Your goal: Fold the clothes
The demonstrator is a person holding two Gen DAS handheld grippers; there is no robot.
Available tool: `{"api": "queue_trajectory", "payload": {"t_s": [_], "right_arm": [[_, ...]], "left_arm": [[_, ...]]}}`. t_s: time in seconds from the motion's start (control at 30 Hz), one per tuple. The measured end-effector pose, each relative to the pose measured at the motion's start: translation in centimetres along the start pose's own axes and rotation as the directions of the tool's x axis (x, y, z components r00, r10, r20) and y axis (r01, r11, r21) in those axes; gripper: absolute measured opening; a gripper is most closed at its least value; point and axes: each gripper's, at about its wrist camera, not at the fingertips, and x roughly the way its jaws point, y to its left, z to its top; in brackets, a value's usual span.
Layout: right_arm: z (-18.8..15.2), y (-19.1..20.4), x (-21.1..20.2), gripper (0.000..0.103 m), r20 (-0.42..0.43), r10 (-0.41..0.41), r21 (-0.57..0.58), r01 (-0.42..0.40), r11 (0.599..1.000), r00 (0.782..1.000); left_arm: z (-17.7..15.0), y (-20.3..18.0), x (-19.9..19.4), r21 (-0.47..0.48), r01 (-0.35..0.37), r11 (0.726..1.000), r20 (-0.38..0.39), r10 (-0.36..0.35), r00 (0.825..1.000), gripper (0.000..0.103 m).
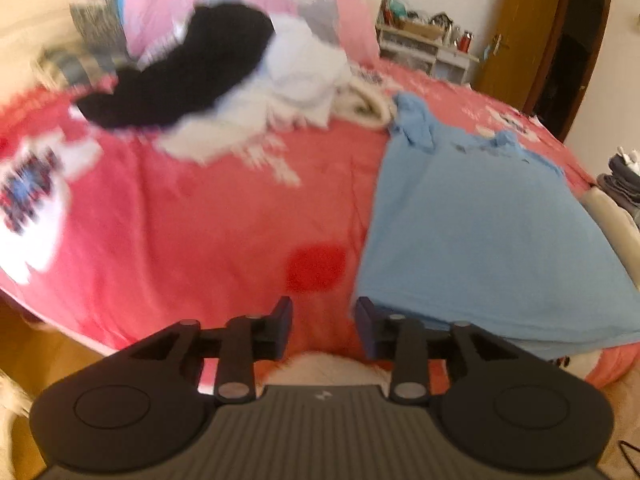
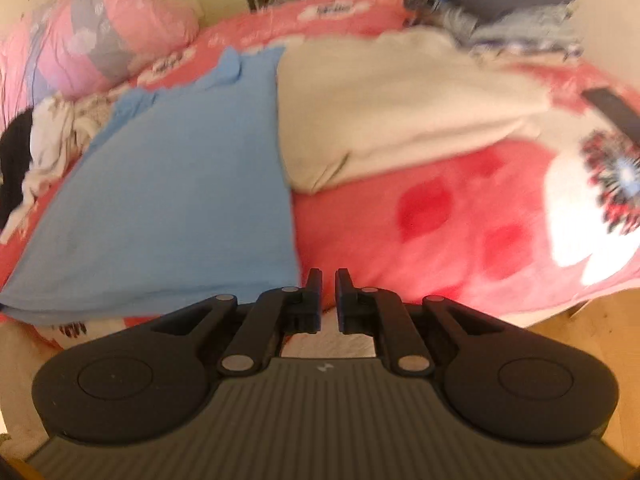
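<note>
A light blue t-shirt [image 1: 480, 220] lies spread flat on the red patterned bedspread [image 1: 200, 220], its hem at the bed's near edge. My left gripper [image 1: 322, 316] hovers just left of that hem corner, open with nothing between its fingers. In the right wrist view the same blue t-shirt [image 2: 172, 200] lies on the left. My right gripper [image 2: 329, 284] sits just off its near right corner, over the bedspread [image 2: 440, 240], shut to a sliver and holding nothing. A cream garment [image 2: 392, 108] lies folded beside the shirt.
A heap of unfolded clothes, black [image 1: 192, 68] and white [image 1: 296, 64], lies behind the shirt. A pink duvet [image 2: 120, 36] is bunched at the head of the bed. Folded clothes [image 2: 520, 12] are stacked at the far right. Wooden floor [image 2: 580, 328] borders the bed; a door [image 1: 560, 40] stands beyond.
</note>
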Motion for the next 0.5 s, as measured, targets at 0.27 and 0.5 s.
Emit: {"api": "queue_trajectory", "payload": {"t_s": [0.27,0.5], "right_arm": [[2.6,5.4,1.3,0.008,0.128,0.234,-0.131,-0.217,0.967,0.964],[0.6,7.2,8.0,0.006,-0.092,0.199,-0.175,-0.212,0.961,0.976]], "left_arm": [[2.4,-2.8,2.0,0.037,0.055,0.998,0.034,-0.056,0.998,0.037],[0.2,-1.2,5.9,-0.013,0.020,1.000,-0.151,-0.021,0.988,0.040]]}}
